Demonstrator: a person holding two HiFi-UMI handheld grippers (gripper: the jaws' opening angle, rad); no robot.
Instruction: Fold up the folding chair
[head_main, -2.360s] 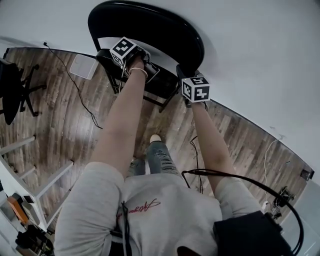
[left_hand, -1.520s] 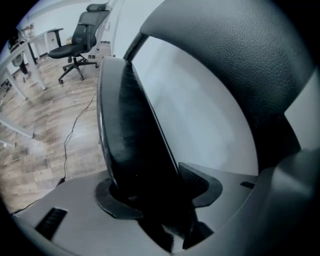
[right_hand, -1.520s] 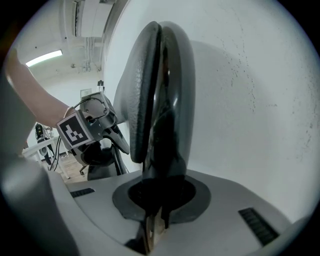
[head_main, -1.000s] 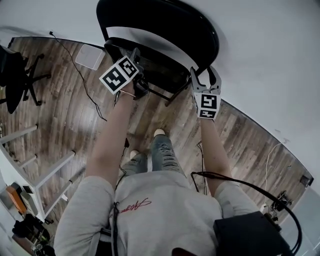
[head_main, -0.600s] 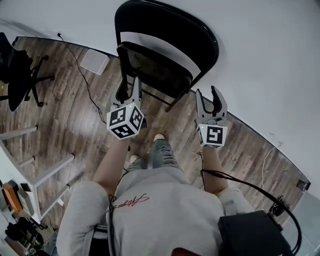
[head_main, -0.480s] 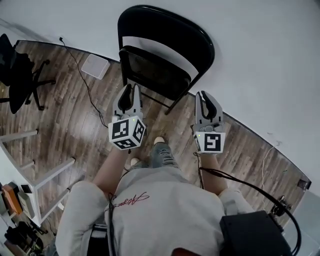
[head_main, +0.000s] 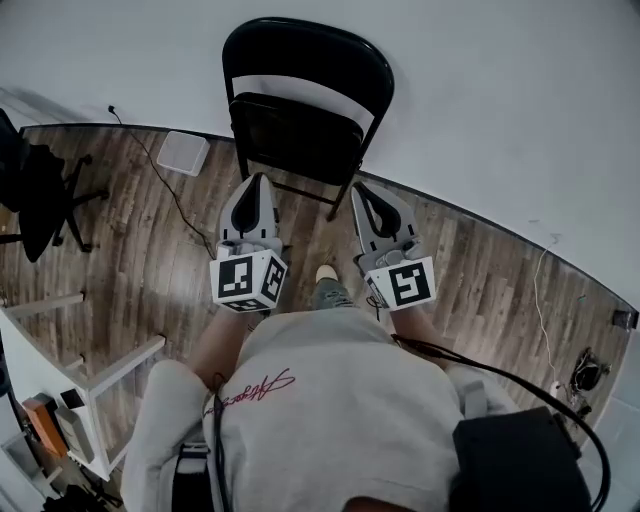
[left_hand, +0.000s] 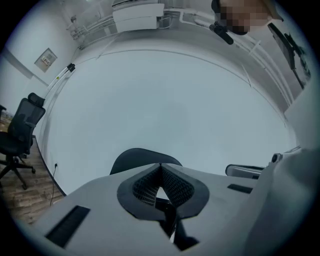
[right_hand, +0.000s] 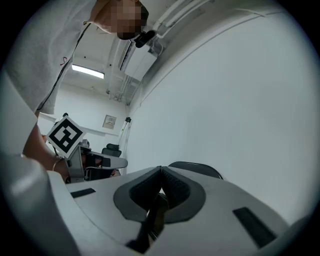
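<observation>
1 folding chair (head_main: 305, 60) faces 2 closed: left gripper (head_main: 257, 181), right gripper (head_main: 360, 191).

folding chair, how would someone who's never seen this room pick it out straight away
Start at the white wall where it meets the wood floor. The folding chair stands against it, near the middle of the head view. Unlike the black office chair at the left edge, it has a rounded backrest and thin straight legs, no star base.

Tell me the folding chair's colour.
The folding chair is black, frame and seat alike; the head view shows it best.
</observation>
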